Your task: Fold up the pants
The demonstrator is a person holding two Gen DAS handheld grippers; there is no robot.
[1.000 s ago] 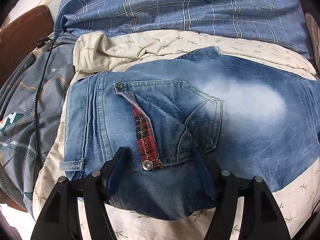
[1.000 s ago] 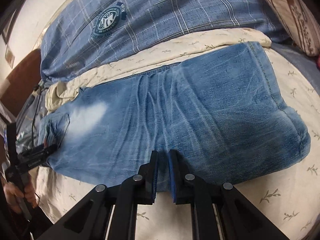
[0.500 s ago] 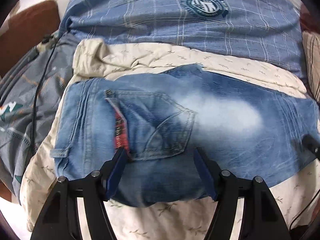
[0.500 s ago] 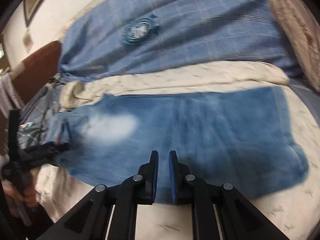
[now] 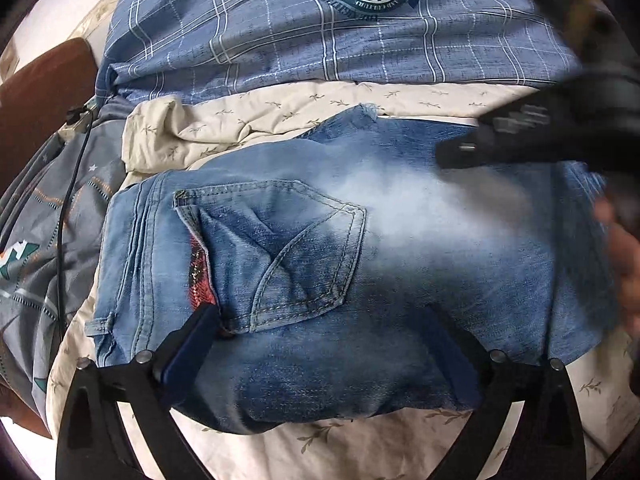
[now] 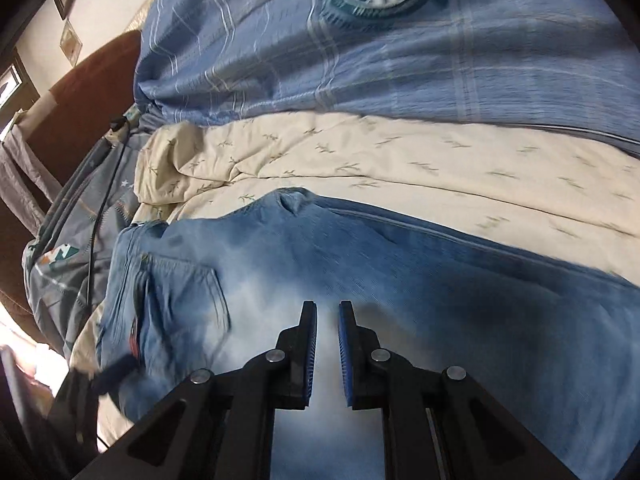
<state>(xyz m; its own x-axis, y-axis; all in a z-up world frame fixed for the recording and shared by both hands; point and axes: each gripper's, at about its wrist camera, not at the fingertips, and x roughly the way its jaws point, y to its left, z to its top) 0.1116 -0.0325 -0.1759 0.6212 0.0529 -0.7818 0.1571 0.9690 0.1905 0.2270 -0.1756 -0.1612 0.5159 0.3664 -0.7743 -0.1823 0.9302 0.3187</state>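
Nearest you, your left gripper (image 5: 320, 344) is letting its jaws swing apart around the waist end of the jeans (image 5: 360, 248); denim bunches between the fingers, but the pads no longer press on it, so you seem to be between steps, one end released and the next fold not yet begun; your right gripper (image 6: 327, 352) has its fingers drawn together with only a thin gap and nothing between them, hovering over the pale faded patch in the middle of the garment; in the left wrist view it shows as a dark blur at about two o'clock. The jeans lie flat on the cream leaf-print sheet (image 5: 360, 440), long axis running from nine o'clock to three o'clock, waistband and back pocket (image 5: 280, 256) towards nine, legs trailing off towards three; the leg ends are out of view. Next, I judge, you need both grippers to take fresh holds so one end can be carried over the other, keeping the layers square. Beyond, at twelve o'clock, lies the blue plaid bedding (image 5: 320, 48).
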